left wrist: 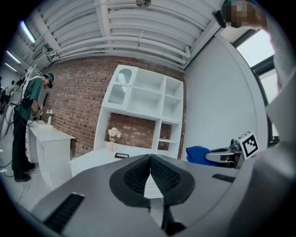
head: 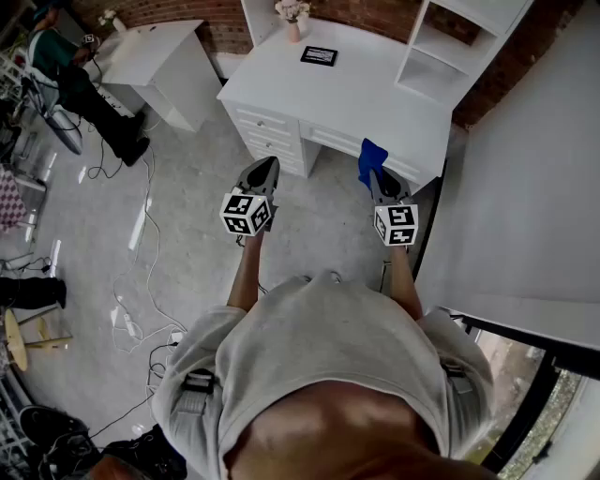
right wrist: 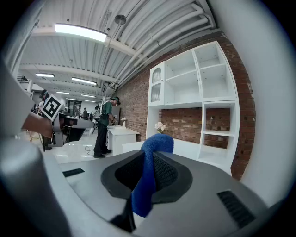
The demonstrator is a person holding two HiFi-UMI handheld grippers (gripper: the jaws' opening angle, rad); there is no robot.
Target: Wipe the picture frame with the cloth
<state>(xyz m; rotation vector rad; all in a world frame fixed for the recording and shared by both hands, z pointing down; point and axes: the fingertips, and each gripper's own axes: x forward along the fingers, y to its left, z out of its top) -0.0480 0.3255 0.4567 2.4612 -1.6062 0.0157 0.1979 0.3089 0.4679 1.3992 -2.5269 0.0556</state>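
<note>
A black picture frame [head: 319,55] lies flat on the white desk [head: 375,103], towards its back, and it shows small in the left gripper view as picture frame [left wrist: 121,155]. My right gripper [head: 372,169] is shut on a blue cloth [head: 371,157], held in the air before the desk's front edge; the cloth [right wrist: 150,173] hangs pinched between its jaws. My left gripper [head: 265,172] is shut with nothing in it, level with the right one and to its left, in front of the desk drawers. The left gripper view shows the blue cloth [left wrist: 200,154] at the right.
A vase of flowers [head: 292,17] stands at the desk's back edge beside a white shelf unit [head: 459,42]. A second white desk [head: 159,66] is at the left, with a person [head: 70,80] by it. Cables [head: 141,272] trail across the grey floor. A white wall [head: 534,187] runs along the right.
</note>
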